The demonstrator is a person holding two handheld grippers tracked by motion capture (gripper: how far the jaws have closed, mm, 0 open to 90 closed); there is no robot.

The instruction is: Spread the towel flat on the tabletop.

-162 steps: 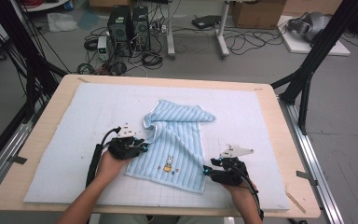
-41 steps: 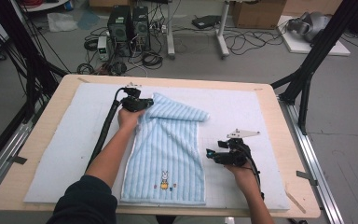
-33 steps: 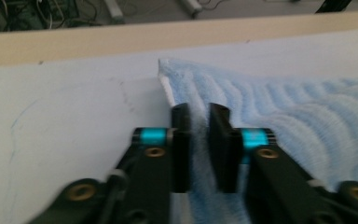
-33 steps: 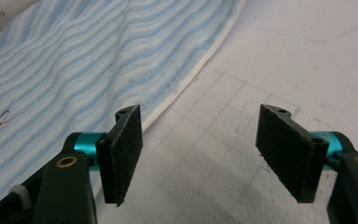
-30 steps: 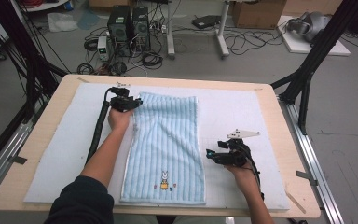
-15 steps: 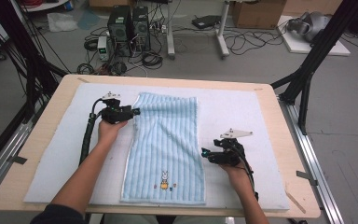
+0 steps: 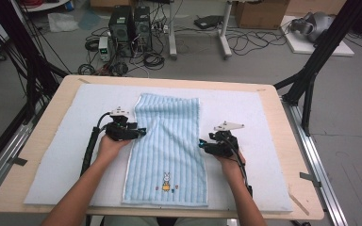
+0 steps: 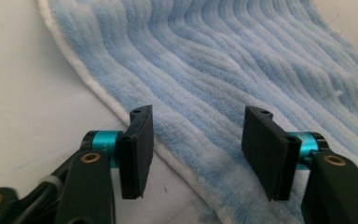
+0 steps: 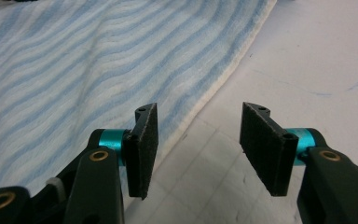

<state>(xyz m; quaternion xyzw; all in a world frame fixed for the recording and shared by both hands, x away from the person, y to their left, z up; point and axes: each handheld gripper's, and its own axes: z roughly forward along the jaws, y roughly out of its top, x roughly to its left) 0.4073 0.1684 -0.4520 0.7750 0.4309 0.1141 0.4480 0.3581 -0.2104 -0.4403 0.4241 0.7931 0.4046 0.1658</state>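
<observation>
On the white padded mat, a light-blue striped terry towel is laid out flat lengthwise, ready for folding.
Both long edges are flanked: left gripper agape, just opening; right gripper unclenched, just narrowing, nothing held.

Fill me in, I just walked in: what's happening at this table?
A person is handling a blue striped towel with a tool in each hand. The towel lies flat on the white mat. The left tool is at its left edge, the right tool at its right edge, both open, gripping nothing.
</observation>
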